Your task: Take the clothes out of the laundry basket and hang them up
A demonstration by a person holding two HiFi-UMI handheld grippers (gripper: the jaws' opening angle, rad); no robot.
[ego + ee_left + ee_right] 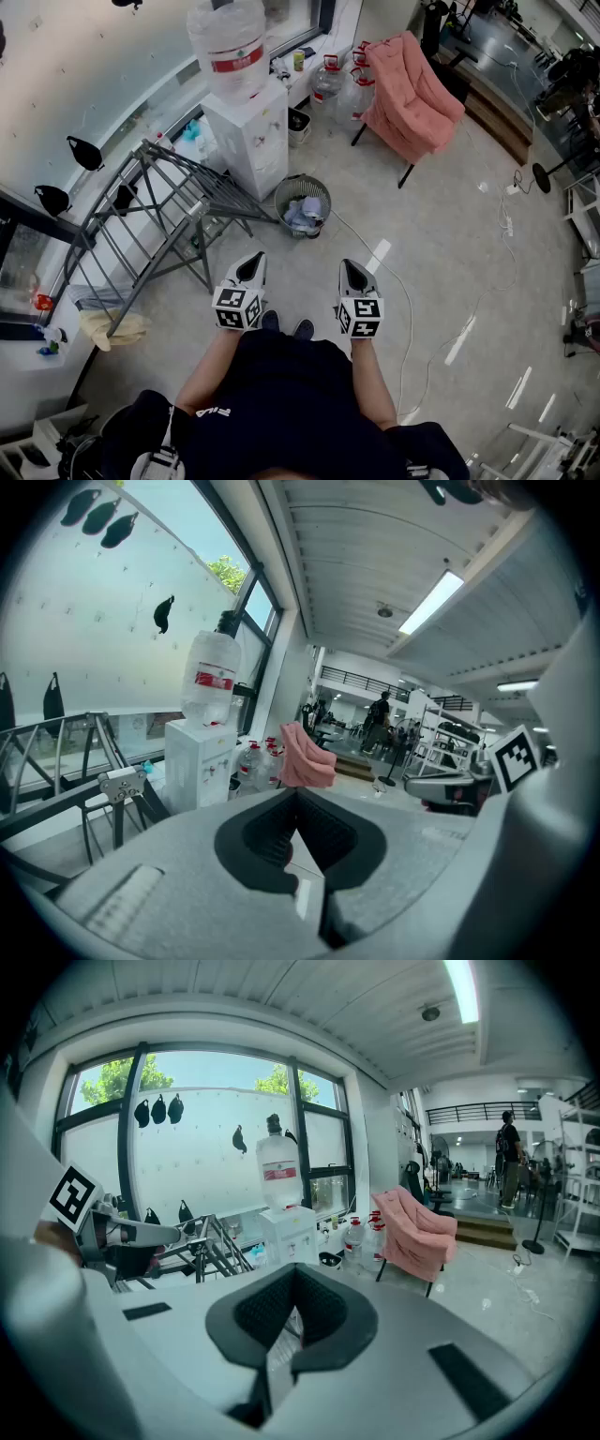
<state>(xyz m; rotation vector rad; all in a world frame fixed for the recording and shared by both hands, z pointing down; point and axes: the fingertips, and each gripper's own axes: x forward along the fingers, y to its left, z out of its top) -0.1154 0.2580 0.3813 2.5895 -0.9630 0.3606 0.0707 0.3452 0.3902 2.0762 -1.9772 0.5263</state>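
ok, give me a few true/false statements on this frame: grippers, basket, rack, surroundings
1. The left gripper and right gripper are both shut and empty. True.
2. The laundry basket lies tipped over and empty. False: it stands upright with clothes inside.
3. In the head view, the drying rack stands left of the basket. True.
4. The water dispenser has no bottle. False: a large bottle sits on top.
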